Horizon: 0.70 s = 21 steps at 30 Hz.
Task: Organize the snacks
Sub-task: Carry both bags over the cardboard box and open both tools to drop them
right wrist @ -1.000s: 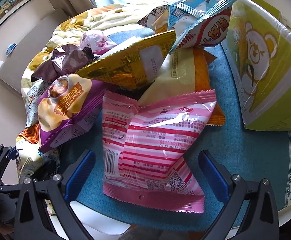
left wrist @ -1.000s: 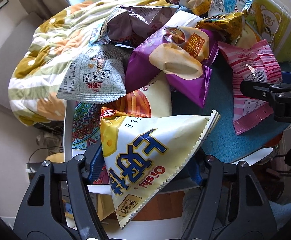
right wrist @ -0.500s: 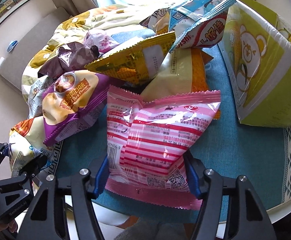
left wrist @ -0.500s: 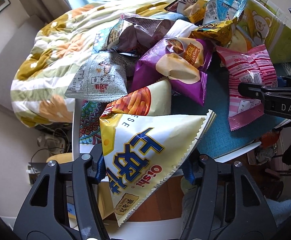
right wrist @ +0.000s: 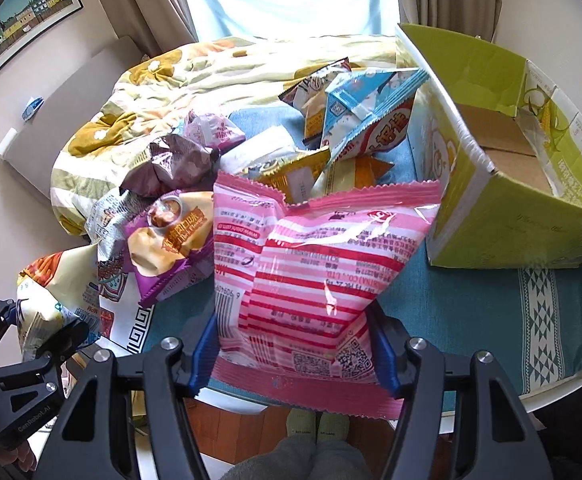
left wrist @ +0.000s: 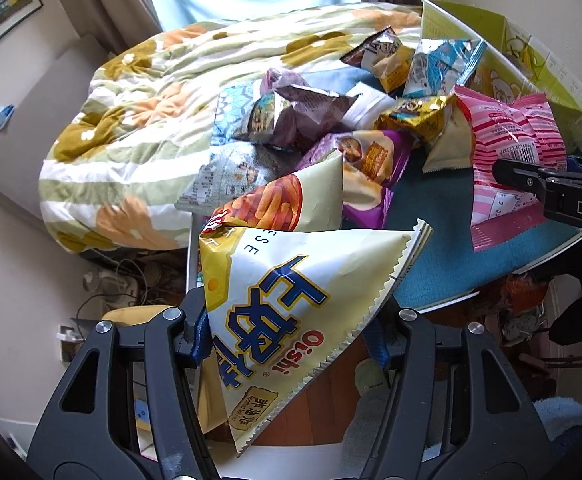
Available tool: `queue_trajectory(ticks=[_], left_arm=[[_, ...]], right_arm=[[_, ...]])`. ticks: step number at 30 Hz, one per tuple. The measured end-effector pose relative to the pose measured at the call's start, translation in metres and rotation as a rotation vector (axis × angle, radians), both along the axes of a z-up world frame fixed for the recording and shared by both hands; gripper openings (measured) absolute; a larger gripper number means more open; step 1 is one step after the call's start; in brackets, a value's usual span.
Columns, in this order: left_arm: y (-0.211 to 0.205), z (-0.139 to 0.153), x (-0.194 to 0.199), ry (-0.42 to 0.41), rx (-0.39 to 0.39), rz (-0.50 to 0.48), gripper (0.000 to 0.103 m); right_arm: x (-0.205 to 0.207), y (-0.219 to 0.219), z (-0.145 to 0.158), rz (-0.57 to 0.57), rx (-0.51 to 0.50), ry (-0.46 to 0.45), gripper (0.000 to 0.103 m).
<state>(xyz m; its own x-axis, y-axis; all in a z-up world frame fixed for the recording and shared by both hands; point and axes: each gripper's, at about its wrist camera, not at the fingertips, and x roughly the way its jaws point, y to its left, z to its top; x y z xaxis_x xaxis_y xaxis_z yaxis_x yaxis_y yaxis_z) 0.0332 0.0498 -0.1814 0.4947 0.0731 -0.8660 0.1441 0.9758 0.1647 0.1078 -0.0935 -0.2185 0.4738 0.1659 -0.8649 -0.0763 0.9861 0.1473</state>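
Daylight from the curtained window falls across a tabletop (right wrist: 471, 312) with a teal cloth, heaped with snack packets. Nearest to me, my left tongs (left wrist: 291, 330) are clamped on the yellow Oishi bag (left wrist: 287, 308); their jaws had just narrowed onto it a moment ago, and the bag now hangs clear of the tabletop edge, higher than it sat a second back. My right tongs (right wrist: 293, 354) have just been closing too: a second ago they stood wide around the pink striped bag (right wrist: 315, 272) as it lay flat, and now they pinch its lower end and the bag has come up off the cloth, tilted toward the camera.

Behind both bags lies the rest of the pile: the purple packet (right wrist: 167, 244), a crumpled mauve one, a gold one and a blue-and-white one, leaning on each other. Farther right stands the green cardboard box (right wrist: 503, 208), open and seemingly empty, with the flowered quilt (left wrist: 139, 120) on the bed beyond.

With two bags now lifted at once, I judge that the sorting is just starting, and the box looks the likely place for them.
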Motion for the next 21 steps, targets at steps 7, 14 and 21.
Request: queue_trajectory(ticks=[7,14,21], left_arm=[[-0.025,0.057,0.029,-0.113,-0.012,-0.043,0.056],[-0.096,0.109,0.087,-0.208,-0.039,-0.112,0.056],[-0.208,0.129,0.164,-0.214,-0.093,-0.161,0.056]], right_arm=[[-0.007,-0.02,0.05,-0.023,-0.01,-0.088,0.06],[0.017,-0.081,0.104,-0.057,-0.017,-0.172,0.06],[0.066,-0.176,0.125,-0.089,-0.031,-0.194,0.06]])
